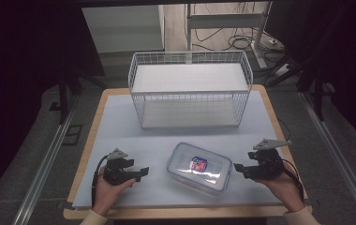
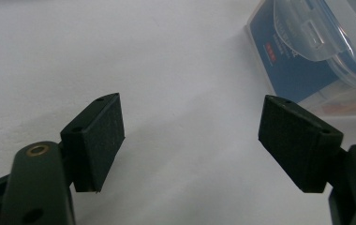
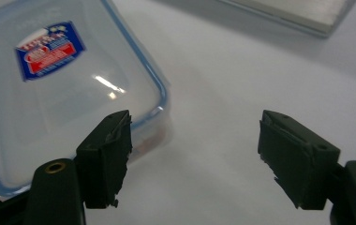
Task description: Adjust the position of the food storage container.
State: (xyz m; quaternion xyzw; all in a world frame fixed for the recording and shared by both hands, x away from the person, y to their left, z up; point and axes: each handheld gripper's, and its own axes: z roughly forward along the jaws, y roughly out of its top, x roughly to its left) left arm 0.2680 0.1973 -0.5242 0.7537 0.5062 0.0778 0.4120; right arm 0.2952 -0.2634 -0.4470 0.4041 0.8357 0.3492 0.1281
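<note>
1. Dim room, cables on the floor beyond; a pale desk (image 1: 120, 122) carries a white wire basket (image 1: 190, 89) at the far side and a clear lidded container (image 1: 199, 168) near you, centre.
2. Container lies flat, lid on, label up, well apart from the basket.
3. Your left gripper (image 1: 141, 172) sits left of the container, jaws released, nothing between them; pads (image 2: 103, 136) point past its corner.
4. Your right gripper (image 1: 238, 168) sits just right of it, jaws spread and empty.
5. Judgement: approach both short ends level, centre each rim between the pads, clench evenly, then lift without tilting.
6. Risk: smooth plastic may slip; grip below the lid lip.
</note>
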